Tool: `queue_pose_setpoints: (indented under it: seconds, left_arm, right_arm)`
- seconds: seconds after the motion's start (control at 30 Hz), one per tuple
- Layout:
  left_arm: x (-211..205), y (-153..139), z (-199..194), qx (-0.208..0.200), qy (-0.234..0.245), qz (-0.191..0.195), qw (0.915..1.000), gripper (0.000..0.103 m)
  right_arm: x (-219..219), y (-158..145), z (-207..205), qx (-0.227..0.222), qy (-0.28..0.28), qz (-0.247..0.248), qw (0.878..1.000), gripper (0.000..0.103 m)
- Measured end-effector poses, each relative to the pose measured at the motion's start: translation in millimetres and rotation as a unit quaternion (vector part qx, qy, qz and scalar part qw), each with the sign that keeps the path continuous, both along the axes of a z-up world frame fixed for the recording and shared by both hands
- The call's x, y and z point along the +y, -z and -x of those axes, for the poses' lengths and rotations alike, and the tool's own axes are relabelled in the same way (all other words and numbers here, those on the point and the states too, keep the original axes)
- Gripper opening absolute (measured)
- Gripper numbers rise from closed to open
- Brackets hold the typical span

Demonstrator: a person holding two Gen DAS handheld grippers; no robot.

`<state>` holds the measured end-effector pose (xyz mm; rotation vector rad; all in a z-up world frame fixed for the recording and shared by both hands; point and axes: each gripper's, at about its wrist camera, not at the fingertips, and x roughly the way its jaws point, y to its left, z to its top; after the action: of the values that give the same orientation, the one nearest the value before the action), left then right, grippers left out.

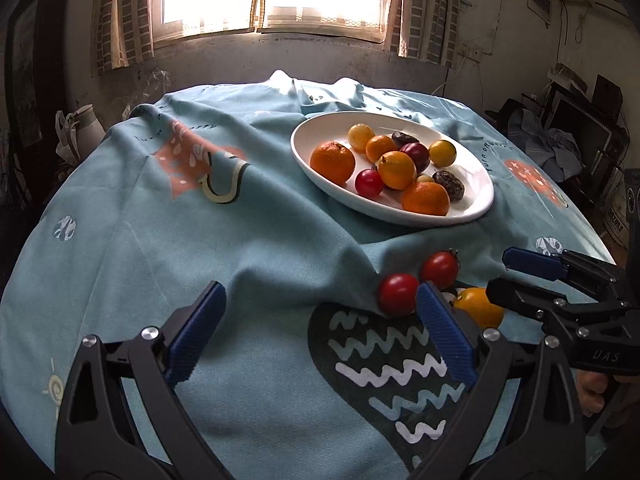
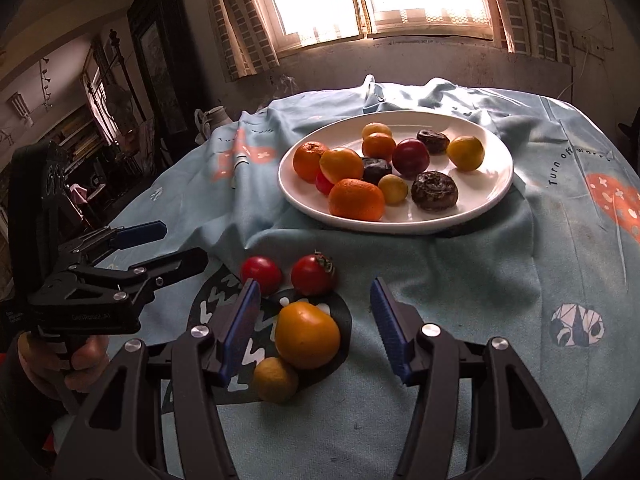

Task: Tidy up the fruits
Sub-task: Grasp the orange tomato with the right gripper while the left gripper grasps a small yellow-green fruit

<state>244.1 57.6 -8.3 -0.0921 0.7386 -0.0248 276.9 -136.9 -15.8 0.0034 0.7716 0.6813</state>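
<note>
Fruits left out: I count two red tomatoes (image 2: 261,274) (image 2: 313,274), an orange-yellow tomato (image 2: 307,334) and a small yellow fruit (image 2: 275,379) on the tablecloth (image 2: 460,320), short of the white plate (image 2: 496,196).
Right gripper (image 2: 316,320): spread, empty; my orange-yellow tomato sits between its fingers, untouched.
Left gripper (image 1: 320,320): wide apart, empty; tomatoes lie off to its right.
Nearer hand: right, I judge.

Plate (image 2: 496,196) w/ fruit at table rear; four loose fruits (image 2: 307,334) in front, on cloth (image 2: 460,280).
</note>
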Motion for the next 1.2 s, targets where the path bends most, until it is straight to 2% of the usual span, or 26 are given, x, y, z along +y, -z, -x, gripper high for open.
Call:
queue_pose_setpoints:
  seconds: [0.13,0.2,0.53,0.83,0.93,1.07,1.13,1.2]
  left_arm:
    - [9,-2,3,-0.005,-0.018,0.012,0.9997,0.097]
    - [12,-2,2,-0.001,-0.021,0.019,0.9996,0.097]
    - [10,-8,5,-0.016,-0.021,0.021,0.9994,0.097]
    - [9,-9,5,-0.019,-0.022,0.017,0.9994,0.097]
    - [8,-9,6,-0.021,-0.018,0.016,0.9995,0.097]
    - [-6,-8,8,-0.014,0.033,0.023,0.9991,0.097]
    - [-24,-5,12,-0.01,0.077,0.009,0.9969,0.096]
    - [-47,-1,19,-0.014,0.121,-0.021,0.9923,0.09]
  right_arm:
    - [5,3,3,0.0,-0.008,0.014,1.0,0.056]
    - [8,5,3,0.001,-0.012,0.024,1.0,0.05]
    - [11,17,-3,0.025,-0.014,0.047,0.999,0.045]
    - [11,20,-5,0.039,-0.022,0.037,0.998,0.038]
    - [2,16,-10,0.053,-0.009,0.01,0.998,0.038]
    - [-19,2,-13,0.039,0.033,-0.017,0.999,0.038]
    - [-29,-3,-15,0.034,0.05,-0.023,0.998,0.038]
    - [-35,-5,-16,0.034,0.061,-0.031,0.997,0.038]
